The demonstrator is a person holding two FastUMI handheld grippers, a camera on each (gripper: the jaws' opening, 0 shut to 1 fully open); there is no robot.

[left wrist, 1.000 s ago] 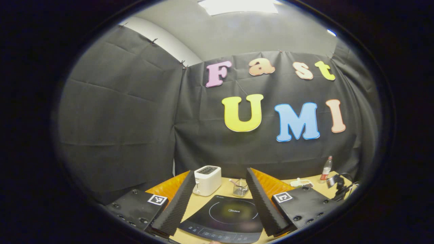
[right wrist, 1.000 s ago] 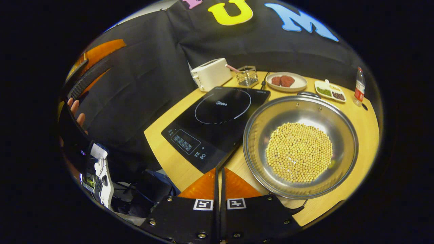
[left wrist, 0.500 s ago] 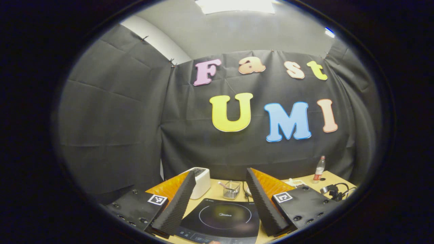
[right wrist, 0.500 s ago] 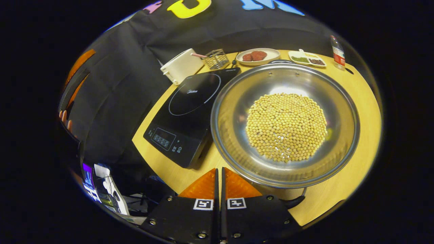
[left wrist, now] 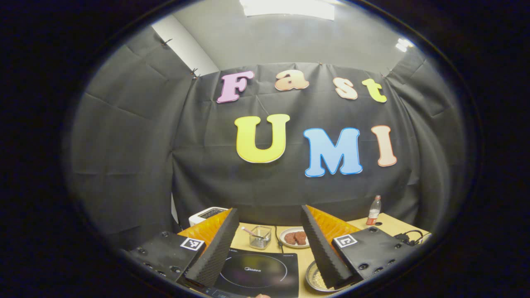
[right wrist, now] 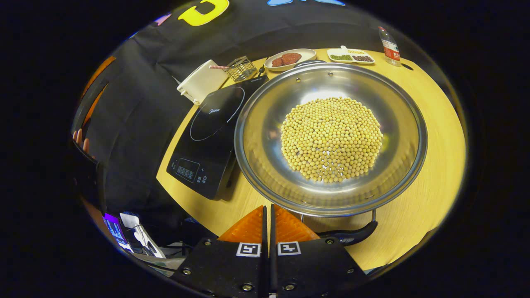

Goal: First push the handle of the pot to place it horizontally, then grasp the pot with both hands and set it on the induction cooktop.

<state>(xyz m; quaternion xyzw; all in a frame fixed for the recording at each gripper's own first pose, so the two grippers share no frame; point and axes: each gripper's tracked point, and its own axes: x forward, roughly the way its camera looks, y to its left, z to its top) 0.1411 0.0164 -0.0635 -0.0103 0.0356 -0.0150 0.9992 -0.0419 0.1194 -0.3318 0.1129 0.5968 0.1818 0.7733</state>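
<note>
A round, shiny steel pot (right wrist: 331,136) heaped with pale yellow beans (right wrist: 331,138) is seen on the wooden bench (right wrist: 430,165), beside the glossy black induction cooktop (right wrist: 207,136). The right tool (right wrist: 268,213), fingers together and empty, is held just beside the pot's dark curved handle (right wrist: 352,236). The left tool (left wrist: 269,244) is spread wide, empty.

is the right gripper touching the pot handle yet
Cannot tell. In the right gripper view the shut gripper sits right by the near handle of the pot, but its body hides the spot where they would meet.
</note>
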